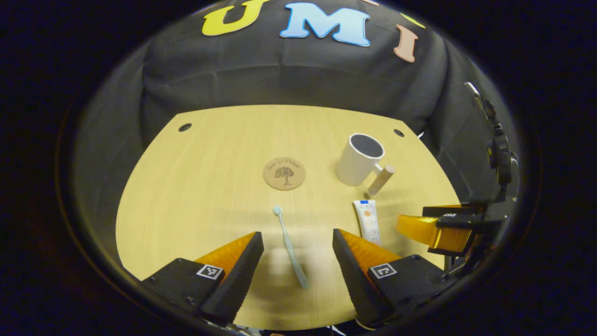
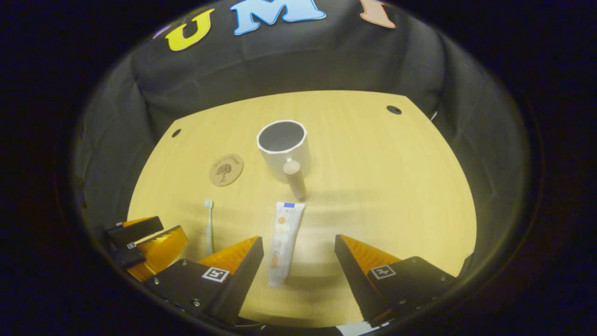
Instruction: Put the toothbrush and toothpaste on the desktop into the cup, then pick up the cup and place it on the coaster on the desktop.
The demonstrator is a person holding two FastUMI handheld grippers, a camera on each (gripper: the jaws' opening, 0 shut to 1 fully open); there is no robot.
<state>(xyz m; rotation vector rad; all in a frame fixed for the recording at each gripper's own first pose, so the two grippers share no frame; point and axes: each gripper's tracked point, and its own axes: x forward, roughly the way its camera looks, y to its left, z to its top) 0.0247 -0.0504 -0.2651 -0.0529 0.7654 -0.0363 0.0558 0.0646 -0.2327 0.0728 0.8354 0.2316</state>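
Observation:
A pale green toothbrush (image 1: 290, 246) lies flat on the wooden desktop (image 1: 210, 186), its handle between the fingers of my open left gripper (image 1: 297, 245). A white toothpaste tube (image 2: 282, 241) lies between the fingers of my open right gripper (image 2: 298, 249), above the table. Beyond the tube stands a white cup (image 2: 283, 148) with a wooden handle (image 2: 295, 178) pointing toward me. In the left gripper view the cup (image 1: 359, 159) is at right, with the toothpaste (image 1: 368, 222) below it and the right gripper (image 1: 431, 228) beside that. A round cork coaster (image 1: 284, 173) lies mid-table. The toothbrush (image 2: 208, 226) and left gripper (image 2: 147, 242) sit at the lower left of the right gripper view.
Two small dark holes (image 1: 185, 127) (image 1: 398, 132) mark the desktop's far corners. The coaster (image 2: 226, 170) lies left of the cup in the right gripper view. Black cloth walls close in the table at the back and sides.

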